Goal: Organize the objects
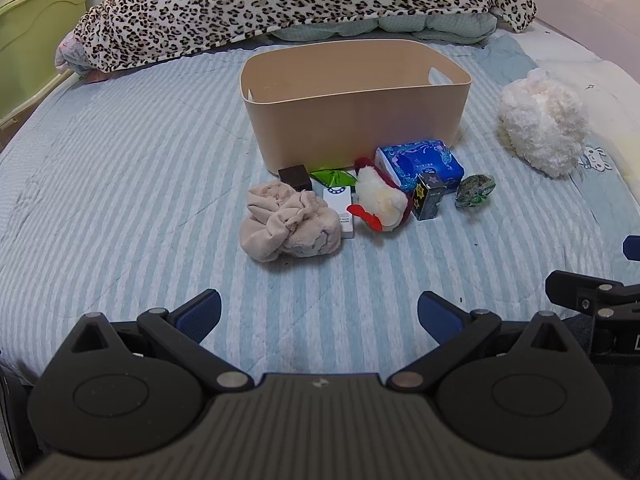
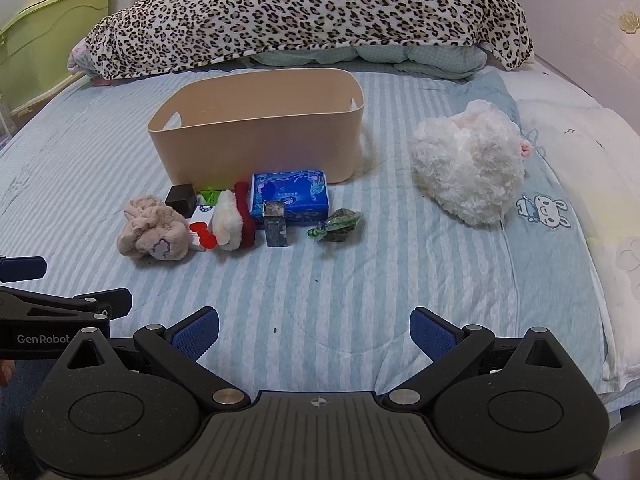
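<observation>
Both grippers are hovering low over a blue-and-white striped bedspread (image 1: 120, 184), side by side and well short of the clutter. The left gripper (image 1: 319, 314) is holding its blue-padded fingers (image 1: 200, 312) spread wide with nothing between them, and the right gripper (image 2: 314, 330) is likewise standing released, its pads parted over bare quilt. A beige plastic storage bin (image 1: 356, 120) with cut-out handles is sitting upright in the middle of the bed, and the loose items are lying in a tight row just in front of its near wall. At the left end a crumpled beige fleece cloth (image 1: 286, 226) is resting against a small white box (image 1: 340, 210), with a dark brown cube-shaped box (image 1: 296, 178) and a green wrapper (image 1: 334, 178) sitting behind them, close to the bin. A white plush toy with red trim (image 1: 380, 200) is lying beside the white box, touching a blue pack of tissues (image 1: 420, 162) that is leaning near the bin's corner. A small dark carton with a star print (image 1: 428, 196) is standing upright in front of the tissues, and a dark snack packet with green ends (image 1: 474, 190) is lying just to its right. A large fluffy white plush (image 2: 470, 168) is lying well apart on the right side, and a leopard-print blanket (image 2: 304, 12) is heaped across the head of the bed.
</observation>
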`<state>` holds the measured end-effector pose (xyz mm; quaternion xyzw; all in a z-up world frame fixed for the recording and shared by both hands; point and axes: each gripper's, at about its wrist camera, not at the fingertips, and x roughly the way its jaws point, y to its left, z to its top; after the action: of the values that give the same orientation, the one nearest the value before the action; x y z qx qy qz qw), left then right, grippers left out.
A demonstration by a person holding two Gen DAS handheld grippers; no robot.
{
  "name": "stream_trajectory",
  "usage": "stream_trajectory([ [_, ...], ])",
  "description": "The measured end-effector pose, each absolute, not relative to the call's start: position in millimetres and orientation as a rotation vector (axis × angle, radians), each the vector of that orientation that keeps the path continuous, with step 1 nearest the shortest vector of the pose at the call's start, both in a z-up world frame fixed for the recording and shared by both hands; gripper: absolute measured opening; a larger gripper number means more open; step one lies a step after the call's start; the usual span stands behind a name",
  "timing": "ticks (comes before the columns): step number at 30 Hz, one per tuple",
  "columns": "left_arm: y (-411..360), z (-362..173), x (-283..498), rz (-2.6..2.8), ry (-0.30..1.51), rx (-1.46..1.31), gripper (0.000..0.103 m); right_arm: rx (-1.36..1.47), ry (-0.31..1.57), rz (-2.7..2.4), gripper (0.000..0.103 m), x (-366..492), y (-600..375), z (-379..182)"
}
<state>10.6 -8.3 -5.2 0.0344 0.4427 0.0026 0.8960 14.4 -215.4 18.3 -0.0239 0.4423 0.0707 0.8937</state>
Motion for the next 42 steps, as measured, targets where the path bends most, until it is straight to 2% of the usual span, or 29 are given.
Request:
stream_trajectory([
  [20, -4, -24, 50, 0.012, 0.941, 0.059, 0.103, -0.045, 0.903, 0.126, 0.103, 48, -228, 3],
  [42, 27, -72, 133, 0.088, 0.972, -0.051, 0.103, -0.052, 0.891, 0.121, 0.103, 139, -232, -39],
])
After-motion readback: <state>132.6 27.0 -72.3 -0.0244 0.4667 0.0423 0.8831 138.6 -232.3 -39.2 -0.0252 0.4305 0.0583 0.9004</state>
